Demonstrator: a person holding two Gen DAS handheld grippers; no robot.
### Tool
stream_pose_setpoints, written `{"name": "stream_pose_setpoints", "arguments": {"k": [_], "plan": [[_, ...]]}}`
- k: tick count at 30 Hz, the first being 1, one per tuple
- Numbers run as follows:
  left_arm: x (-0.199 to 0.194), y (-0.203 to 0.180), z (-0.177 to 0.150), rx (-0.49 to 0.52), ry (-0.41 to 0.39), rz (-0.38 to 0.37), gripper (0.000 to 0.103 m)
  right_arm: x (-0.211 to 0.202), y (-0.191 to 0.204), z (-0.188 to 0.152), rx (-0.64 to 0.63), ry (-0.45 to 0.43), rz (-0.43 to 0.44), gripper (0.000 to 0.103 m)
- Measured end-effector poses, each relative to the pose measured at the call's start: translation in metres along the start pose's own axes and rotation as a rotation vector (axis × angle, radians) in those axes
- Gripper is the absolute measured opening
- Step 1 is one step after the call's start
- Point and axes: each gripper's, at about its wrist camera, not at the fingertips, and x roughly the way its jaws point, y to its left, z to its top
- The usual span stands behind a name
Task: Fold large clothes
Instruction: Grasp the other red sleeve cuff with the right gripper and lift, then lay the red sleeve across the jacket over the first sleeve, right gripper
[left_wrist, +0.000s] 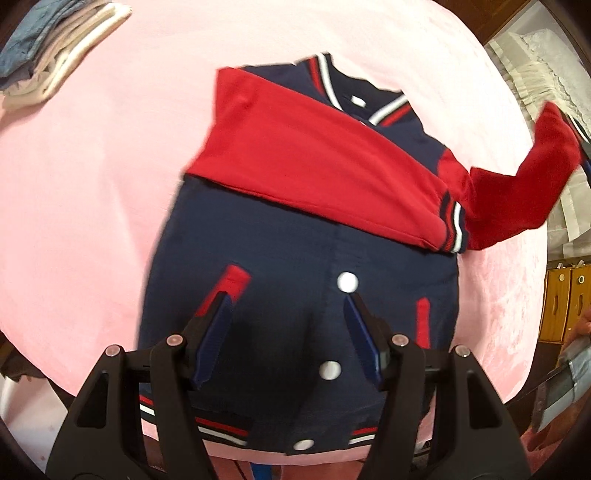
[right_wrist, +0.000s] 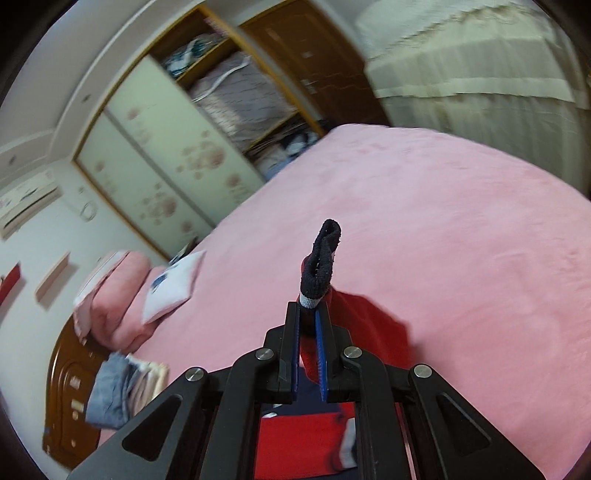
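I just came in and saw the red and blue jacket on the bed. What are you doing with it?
A person is folding the jacket on the pink bed with a gripper in each hand. One red sleeve already lies folded across the chest. The right gripper has its jaws shut on the cuff of the other sleeve, lifted off the bed. The left gripper hangs open over the jacket's lower front, holding nothing. A pile of folded clothes sits nearby.

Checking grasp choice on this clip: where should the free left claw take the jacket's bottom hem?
Grip the striped hem at its near edge, coming straight down from above: it lies flat on the pink bedcover, and the open left claw hangs over it.
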Motion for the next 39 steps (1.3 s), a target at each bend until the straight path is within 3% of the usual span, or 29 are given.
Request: {"name": "stream_pose_setpoints", "arguments": {"k": [4,9,15,19,23,26,27,33,39], "plan": [[-0.001,0.027,0.01,0.0,-0.004,-0.003,0.06,0.031,0.056,-0.035,-0.049,0.081,0.061,0.007],[0.002,0.054,0.025,0.003,-0.01,0.003,0.06,0.075,0.094,-0.108,-0.162,0.208,0.031,0.008],[0.006,0.074,0.048,0.027,-0.037,0.01,0.06,0.128,0.085,-0.195,-0.203,0.397,-0.055,0.008],[0.01,0.076,0.063,0.045,-0.046,-0.026,0.06,0.109,0.067,-0.235,-0.185,0.409,-0.041,0.01],[0.016,0.07,0.07,0.039,-0.052,-0.044,0.06,0.092,0.066,-0.244,-0.195,0.441,0.049,0.015],[0.022,0.062,0.073,0.038,-0.054,-0.062,0.06,0.061,0.075,-0.247,-0.289,0.453,0.084,0.03],[0.026,0.059,0.074,0.04,-0.053,-0.067,0.06,0.056,0.076,-0.249,-0.319,0.45,0.084,0.031],[0.052,0.037,0.082,0.018,-0.047,-0.096,0.06,0.027,0.06,-0.231,-0.315,0.472,0.04,0.031],[0.08,0.02,0.095,-0.04,-0.071,-0.094,0.06,-0.004,0.008,-0.207,-0.244,0.478,-0.065,0.034]]}}
